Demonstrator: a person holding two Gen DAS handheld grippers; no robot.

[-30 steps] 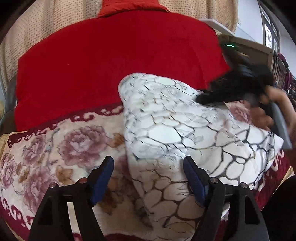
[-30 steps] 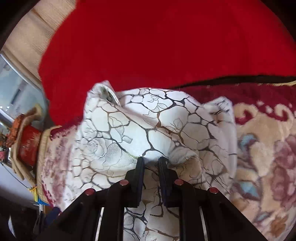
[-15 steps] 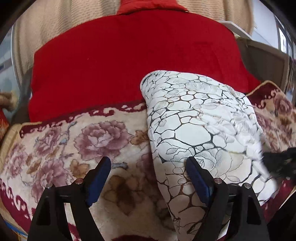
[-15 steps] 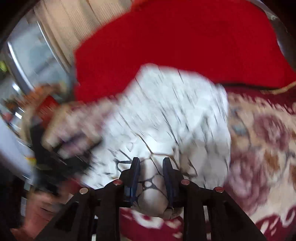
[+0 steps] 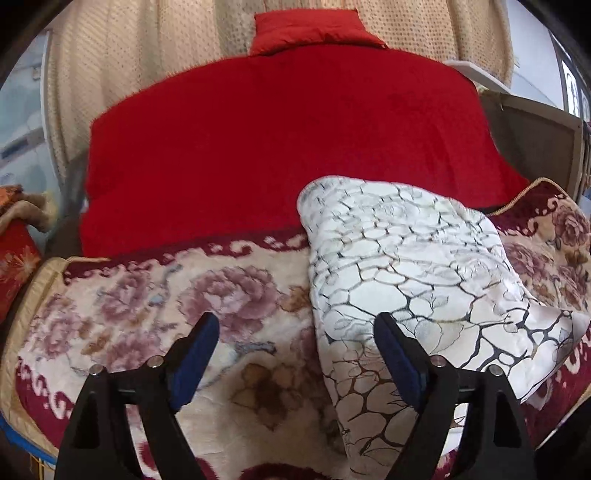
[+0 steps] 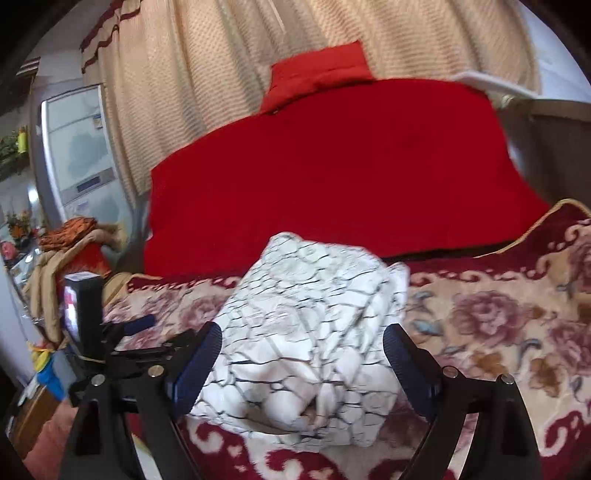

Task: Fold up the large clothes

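A white garment with a dark crackle print lies folded into a thick bundle on a floral blanket. It also shows in the right wrist view. My left gripper is open and empty, above the bundle's left edge, with its right finger over the cloth. My right gripper is open and empty, its blue-padded fingers standing on either side of the bundle, above it. The left gripper's body shows at the left of the right wrist view.
A red blanket covers the far half of the bed, with a red pillow and beige curtain behind. A white appliance and piled clothes stand at the left. A wooden frame is at the right.
My right gripper has let go of the garment, opened wide and drawn back. The bundle now lies flat on the blanket. My left gripper has stayed open and pulled back slightly.
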